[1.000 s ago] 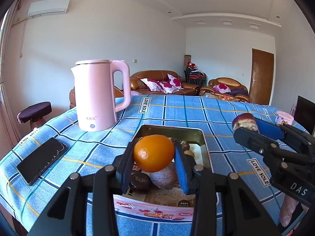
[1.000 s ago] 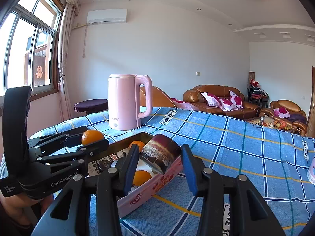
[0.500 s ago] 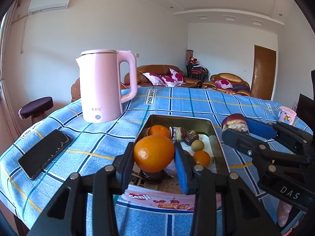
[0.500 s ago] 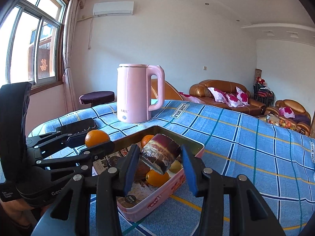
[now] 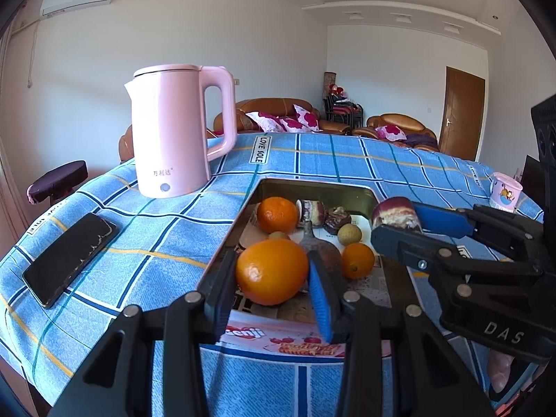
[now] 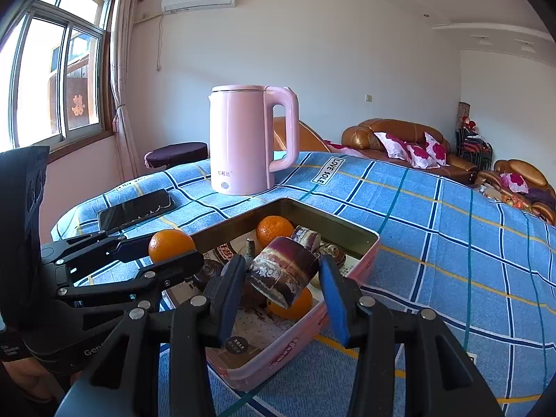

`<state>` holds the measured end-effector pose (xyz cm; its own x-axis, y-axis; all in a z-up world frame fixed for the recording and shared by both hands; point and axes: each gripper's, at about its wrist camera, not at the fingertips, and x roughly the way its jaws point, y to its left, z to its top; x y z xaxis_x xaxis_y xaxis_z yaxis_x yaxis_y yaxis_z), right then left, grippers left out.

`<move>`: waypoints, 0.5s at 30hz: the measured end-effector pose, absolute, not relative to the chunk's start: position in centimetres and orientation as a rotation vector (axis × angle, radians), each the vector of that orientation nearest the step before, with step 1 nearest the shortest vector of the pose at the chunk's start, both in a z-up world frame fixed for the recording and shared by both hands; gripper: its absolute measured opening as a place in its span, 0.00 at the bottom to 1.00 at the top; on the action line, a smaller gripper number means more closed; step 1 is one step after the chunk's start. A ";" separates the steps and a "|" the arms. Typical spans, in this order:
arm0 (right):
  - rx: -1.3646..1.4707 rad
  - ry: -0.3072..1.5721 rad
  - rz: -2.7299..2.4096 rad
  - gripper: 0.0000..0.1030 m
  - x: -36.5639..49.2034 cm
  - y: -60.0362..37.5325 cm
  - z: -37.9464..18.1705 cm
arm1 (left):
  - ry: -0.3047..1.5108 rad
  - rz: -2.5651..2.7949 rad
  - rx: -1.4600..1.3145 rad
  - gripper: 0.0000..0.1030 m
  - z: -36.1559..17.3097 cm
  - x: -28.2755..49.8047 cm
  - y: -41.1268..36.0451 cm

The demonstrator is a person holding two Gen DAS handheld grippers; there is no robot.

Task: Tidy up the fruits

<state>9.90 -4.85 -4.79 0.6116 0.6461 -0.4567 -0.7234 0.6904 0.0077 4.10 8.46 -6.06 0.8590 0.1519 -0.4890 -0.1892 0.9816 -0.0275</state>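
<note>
I am looking across a table under a blue plaid tablecloth (image 5: pixel 166 243), the biggest thing in both views, with a tall pink electric kettle (image 5: pixel 173 139) standing upright on its far left part and a black phone (image 5: pixel 67 257) lying flat nearer the left edge, well apart from the kettle. A rectangular pink tin (image 6: pixel 299 340) with a gold-coloured inside is sitting on the cloth just ahead of both tools, and it is holding loose fruit: a second orange (image 5: pixel 277 214) near its far left corner, a smaller orange fruit (image 5: pixel 358 260) toward the right side, a small pale round fruit (image 5: pixel 349 234) between them, plus some dark pieces I cannot name. I am holding the left gripper (image 5: pixel 272 278) over the near end of the tin, its jaws pinching a large orange (image 5: pixel 271 271) from both sides. I am holding the right gripper (image 6: pixel 283 278) just beside it, over the tin's right side, its jaws pressing on a purple sugarcane chunk (image 6: pixel 283 271) that is tilting between the pads. A small pink cup (image 5: pixel 505 194) is standing at the far right edge of the table.
</note>
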 end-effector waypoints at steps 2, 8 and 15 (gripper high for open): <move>-0.192 0.469 0.801 0.45 10.1 -4.6 -4.9 | 0.514 0.176 -0.064 0.41 -6.2 4.2 8.2; -0.201 0.545 0.807 0.45 10.9 -3.9 -5.5 | 0.538 0.180 -0.058 0.45 -6.8 4.4 8.3; -0.153 0.522 0.786 0.57 10.9 -4.9 -5.2 | 0.507 0.207 -0.073 0.76 -6.3 3.7 8.9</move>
